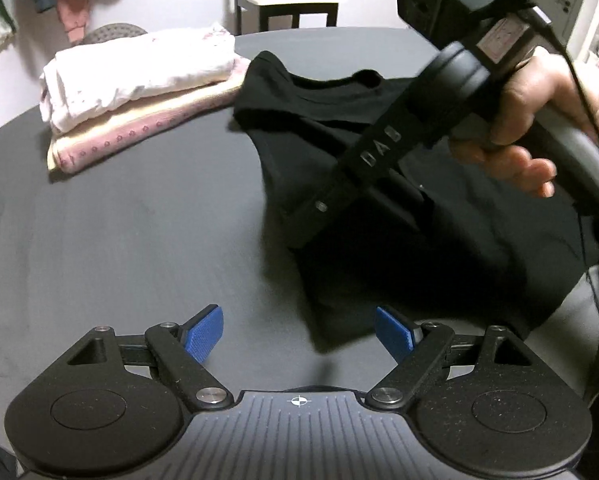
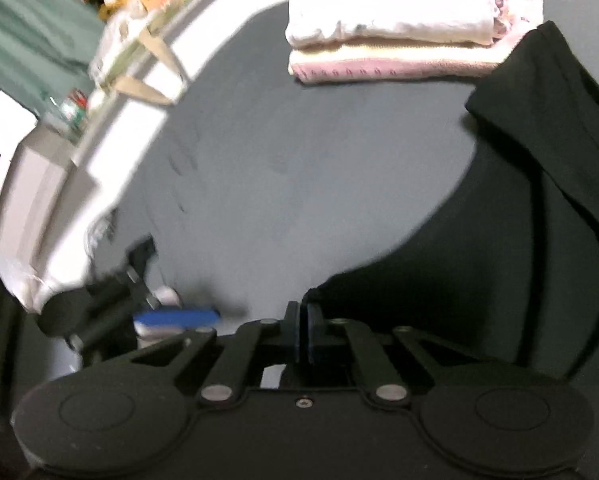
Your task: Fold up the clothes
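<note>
Left wrist view: the left gripper [image 1: 298, 334] is seen at 6 o'clock with its blue pads spread wide apart and nothing between them, hovering above the grey table [image 1: 139, 220]. The black garment [image 1: 379, 240] is spread on the table from the centre towards 3 o'clock, its neckline turned to 12 o'clock and one shoulder strap lying just beside the folded stack [image 1: 139, 92] at 10 o'clock. The right gripper [image 1: 363, 188] is held across the garment by a hand [image 1: 539, 120], but its tips are lost against the dark cloth there.

In the right wrist view, the right gripper [image 2: 302, 334] is shown at 6 o'clock with its pads pressed together; black fabric [image 2: 519, 240] rises right at the tips, yet whether an edge is pinched cannot be told. The blue pad of the left gripper [image 2: 175, 317] is caught at 8 o'clock, something the other camera cannot give. The stack [image 2: 399, 36] appears at 1 o'clock.

The garment is judged light, soft and limp, likely to sag and crease when lifted. It would best be taken by a hem, a side edge or a strap, where the cloth is doubled and a thin pinch can hold.
</note>
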Demonstrator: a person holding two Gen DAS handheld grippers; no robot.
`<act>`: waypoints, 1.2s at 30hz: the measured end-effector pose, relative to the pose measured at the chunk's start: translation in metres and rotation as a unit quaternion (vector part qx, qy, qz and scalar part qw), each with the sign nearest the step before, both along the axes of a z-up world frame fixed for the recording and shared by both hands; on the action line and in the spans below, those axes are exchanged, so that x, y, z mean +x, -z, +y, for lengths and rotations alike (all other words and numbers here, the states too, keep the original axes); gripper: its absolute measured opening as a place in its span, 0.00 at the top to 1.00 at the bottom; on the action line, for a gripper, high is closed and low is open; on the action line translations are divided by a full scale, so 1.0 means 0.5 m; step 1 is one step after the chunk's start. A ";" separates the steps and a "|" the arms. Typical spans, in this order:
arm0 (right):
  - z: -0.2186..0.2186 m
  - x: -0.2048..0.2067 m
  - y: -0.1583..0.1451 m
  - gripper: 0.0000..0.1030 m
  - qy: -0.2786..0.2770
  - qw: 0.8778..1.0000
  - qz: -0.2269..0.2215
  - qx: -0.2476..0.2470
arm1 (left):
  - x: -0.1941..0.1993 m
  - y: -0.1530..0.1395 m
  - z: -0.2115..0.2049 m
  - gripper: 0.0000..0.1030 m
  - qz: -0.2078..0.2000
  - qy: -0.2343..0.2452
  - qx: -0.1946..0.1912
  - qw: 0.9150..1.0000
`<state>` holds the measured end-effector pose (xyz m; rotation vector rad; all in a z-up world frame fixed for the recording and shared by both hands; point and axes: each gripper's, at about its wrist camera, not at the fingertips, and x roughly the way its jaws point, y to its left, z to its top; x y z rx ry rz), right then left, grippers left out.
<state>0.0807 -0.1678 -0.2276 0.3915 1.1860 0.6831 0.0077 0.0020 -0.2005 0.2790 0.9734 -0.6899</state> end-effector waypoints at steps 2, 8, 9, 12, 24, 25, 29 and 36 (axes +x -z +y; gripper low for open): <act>-0.006 0.019 0.008 0.96 0.011 0.999 0.012 0.037 | 0.008 0.008 0.007 0.19 0.015 -0.015 -0.007 1.000; -0.003 0.049 0.059 0.96 0.021 0.998 0.029 0.043 | 0.040 0.048 0.035 0.19 0.071 -0.084 -0.025 0.994; 0.000 0.052 0.072 0.96 0.023 0.998 0.037 0.044 | 0.042 0.056 0.039 0.19 0.085 -0.093 -0.028 0.992; 0.000 0.056 0.095 0.94 0.032 0.997 0.050 0.047 | 0.043 0.080 0.034 0.19 0.109 -0.091 -0.029 0.989; -0.230 -0.106 -0.113 0.48 0.072 0.993 -0.090 0.016 | 0.037 0.081 0.064 0.34 0.147 -0.121 -0.087 0.978; -0.231 -0.140 -0.113 0.48 0.054 0.994 -0.096 -0.003 | 0.042 0.082 0.067 0.34 0.153 -0.127 -0.090 0.976; -0.159 -0.285 -0.088 0.48 -0.030 0.987 -0.123 -0.095 | 0.044 0.068 0.073 0.36 0.145 -0.149 -0.099 0.973; 0.012 -0.450 0.014 0.52 -0.076 0.918 -0.225 -0.317 | 0.056 0.075 0.050 0.36 0.132 -0.135 -0.064 0.980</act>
